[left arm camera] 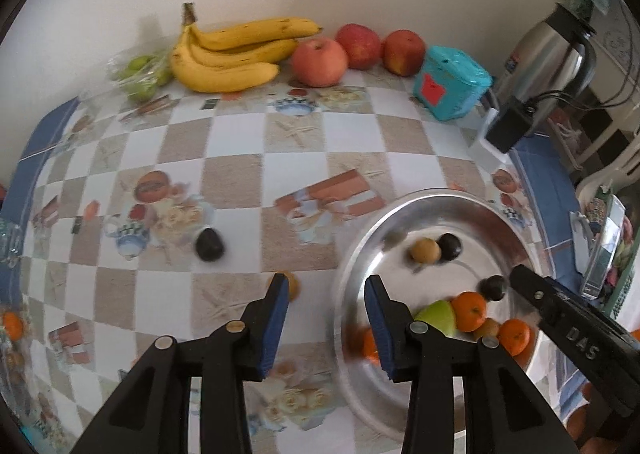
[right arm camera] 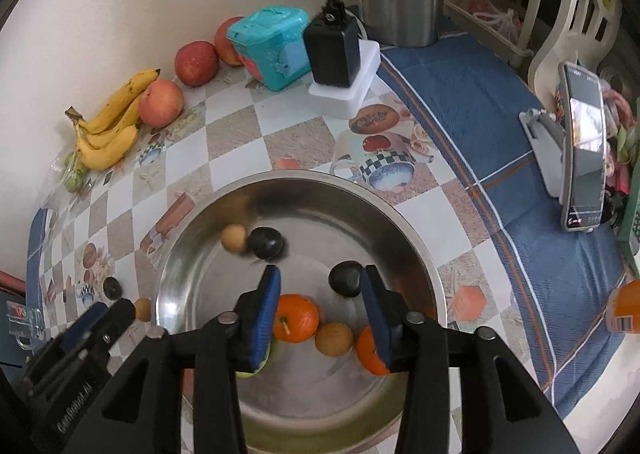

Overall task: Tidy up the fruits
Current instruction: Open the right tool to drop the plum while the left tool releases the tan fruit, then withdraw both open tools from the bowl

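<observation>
Oranges, plums and tan fruits are sitting loose in the steel bowl, bananas and apples lying by the wall.

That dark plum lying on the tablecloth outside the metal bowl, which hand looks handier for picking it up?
Probably the left. The left gripper hangs open over the tablecloth, with the dark plum just ahead of its fingers. The right gripper, also open, sits over the metal bowl, farther from it.

Checkered tablecloth: bananas, apples, steel bowl, teal box.
</observation>
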Action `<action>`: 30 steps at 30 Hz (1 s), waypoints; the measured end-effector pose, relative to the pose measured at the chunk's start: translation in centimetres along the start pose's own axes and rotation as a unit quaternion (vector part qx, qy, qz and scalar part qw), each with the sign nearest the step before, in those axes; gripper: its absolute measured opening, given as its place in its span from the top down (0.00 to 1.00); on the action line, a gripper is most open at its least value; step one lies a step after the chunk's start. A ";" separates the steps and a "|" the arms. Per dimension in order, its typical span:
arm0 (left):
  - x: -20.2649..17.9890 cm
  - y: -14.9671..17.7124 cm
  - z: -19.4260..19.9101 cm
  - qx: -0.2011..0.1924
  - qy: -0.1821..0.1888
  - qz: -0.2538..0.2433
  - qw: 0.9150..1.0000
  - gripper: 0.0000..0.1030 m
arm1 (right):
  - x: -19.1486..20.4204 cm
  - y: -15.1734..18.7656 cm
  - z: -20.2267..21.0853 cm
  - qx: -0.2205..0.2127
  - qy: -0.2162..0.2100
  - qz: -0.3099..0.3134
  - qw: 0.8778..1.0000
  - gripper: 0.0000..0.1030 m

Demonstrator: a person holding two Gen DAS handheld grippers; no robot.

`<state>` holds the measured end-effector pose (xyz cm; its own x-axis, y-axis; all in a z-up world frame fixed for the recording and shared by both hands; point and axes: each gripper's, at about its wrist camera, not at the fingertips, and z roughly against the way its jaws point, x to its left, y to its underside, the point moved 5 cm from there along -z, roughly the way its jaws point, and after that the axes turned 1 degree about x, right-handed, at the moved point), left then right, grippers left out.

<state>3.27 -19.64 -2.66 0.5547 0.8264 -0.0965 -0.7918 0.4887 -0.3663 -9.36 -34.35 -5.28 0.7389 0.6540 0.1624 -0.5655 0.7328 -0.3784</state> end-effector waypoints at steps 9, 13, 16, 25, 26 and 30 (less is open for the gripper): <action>5.3 1.2 1.4 0.010 -0.036 0.053 0.998 0.58 | 3.3 1.0 1.3 -0.006 -0.005 0.048 0.999 0.56; 7.3 2.1 1.4 0.019 -0.036 0.080 0.996 0.58 | 4.5 2.1 1.6 -0.005 0.000 0.068 0.998 0.56; 8.5 2.9 1.3 0.024 -0.040 0.093 0.995 0.58 | 5.0 2.8 1.8 -0.006 -0.003 0.077 0.997 0.56; 10.5 4.2 0.2 0.040 -0.033 0.121 0.991 0.58 | 5.7 3.9 1.3 0.001 0.012 0.097 0.995 0.56; 10.6 4.3 0.2 0.041 -0.035 0.122 0.991 0.58 | 5.7 3.9 1.2 0.002 0.012 0.098 0.995 0.56; 11.4 4.7 -0.3 0.049 -0.040 0.127 0.990 0.53 | 5.6 4.1 0.6 0.011 0.016 0.099 0.995 0.56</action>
<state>5.96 -8.00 -5.71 0.3149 0.9439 -0.0994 -0.9264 0.2829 -0.2484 -7.77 -27.56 -5.41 0.6238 0.7795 0.0570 -0.7086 0.5948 -0.3797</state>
